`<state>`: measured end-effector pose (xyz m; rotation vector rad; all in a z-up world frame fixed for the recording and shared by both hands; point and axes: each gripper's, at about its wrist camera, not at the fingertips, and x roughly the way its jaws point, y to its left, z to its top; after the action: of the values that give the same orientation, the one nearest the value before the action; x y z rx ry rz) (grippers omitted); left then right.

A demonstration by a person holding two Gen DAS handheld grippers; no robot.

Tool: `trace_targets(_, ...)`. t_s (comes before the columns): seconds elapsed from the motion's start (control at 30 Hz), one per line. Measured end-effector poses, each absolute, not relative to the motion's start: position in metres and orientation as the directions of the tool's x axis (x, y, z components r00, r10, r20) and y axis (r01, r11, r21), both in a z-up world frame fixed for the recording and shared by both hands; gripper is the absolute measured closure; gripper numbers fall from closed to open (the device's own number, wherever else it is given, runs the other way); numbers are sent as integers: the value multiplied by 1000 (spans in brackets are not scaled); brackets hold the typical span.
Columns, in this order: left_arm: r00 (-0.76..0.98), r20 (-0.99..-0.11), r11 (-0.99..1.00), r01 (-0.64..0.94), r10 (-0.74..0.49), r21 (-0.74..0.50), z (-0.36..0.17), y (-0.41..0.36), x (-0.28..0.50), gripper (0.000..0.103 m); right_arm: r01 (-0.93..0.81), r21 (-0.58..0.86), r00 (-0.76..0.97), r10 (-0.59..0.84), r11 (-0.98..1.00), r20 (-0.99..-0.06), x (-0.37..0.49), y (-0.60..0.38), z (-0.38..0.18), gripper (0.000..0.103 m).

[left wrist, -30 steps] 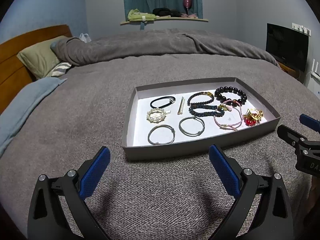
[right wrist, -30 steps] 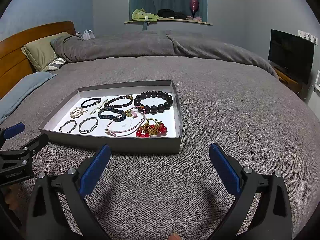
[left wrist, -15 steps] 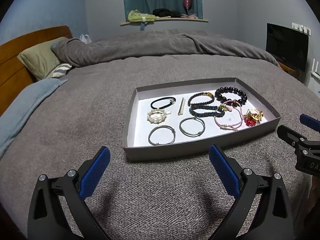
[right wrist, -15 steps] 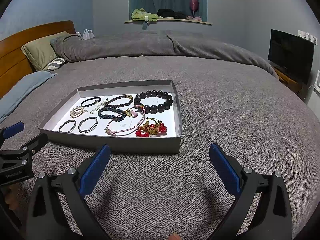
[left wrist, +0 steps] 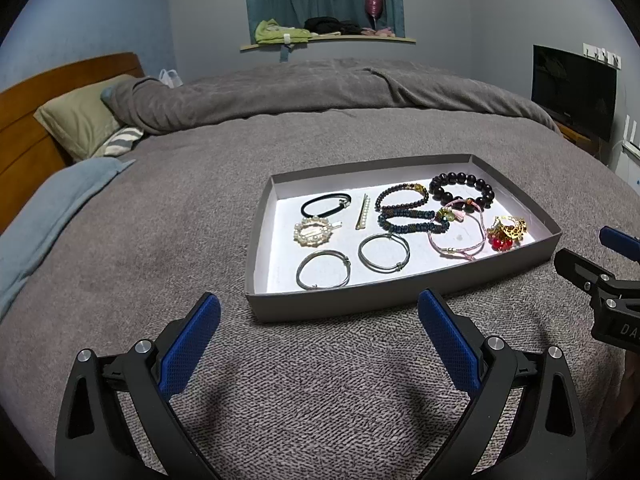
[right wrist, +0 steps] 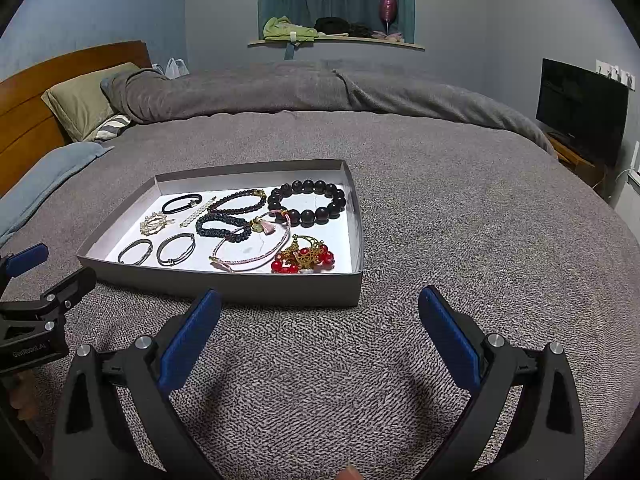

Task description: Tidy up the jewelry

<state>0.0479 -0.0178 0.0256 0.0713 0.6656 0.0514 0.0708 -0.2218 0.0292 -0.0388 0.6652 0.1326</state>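
Observation:
A shallow grey tray [left wrist: 400, 300] [right wrist: 224, 286] rests on the bed and holds several pieces of jewelry. Inside lie a large black bead bracelet [left wrist: 462, 192] [right wrist: 306, 208], a pink cord bracelet [left wrist: 456, 236] [right wrist: 252, 252], red and gold earrings [left wrist: 506, 234] [right wrist: 304, 258], two silver bangles [left wrist: 323, 270] [right wrist: 136, 251], a pearl brooch [left wrist: 314, 232] and a black hair tie [left wrist: 324, 205]. My left gripper [left wrist: 318, 334] stands open just short of the tray's near wall. My right gripper [right wrist: 318, 332] is open too, near the tray's right front corner. Neither holds anything.
A grey blanket [left wrist: 160, 240] covers the bed. Pillows [left wrist: 80, 120] and a wooden headboard [left wrist: 24, 128] sit far left, a dark TV [left wrist: 572, 92] far right. A window shelf [right wrist: 336, 42] with clothes is at the back.

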Motion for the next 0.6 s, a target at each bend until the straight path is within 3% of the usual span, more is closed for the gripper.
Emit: trace_targets(0.6,784,-616,996,-25,73,87,26,-17,48,5,-136,6,779,111,991,-618,71,-222,30,5)
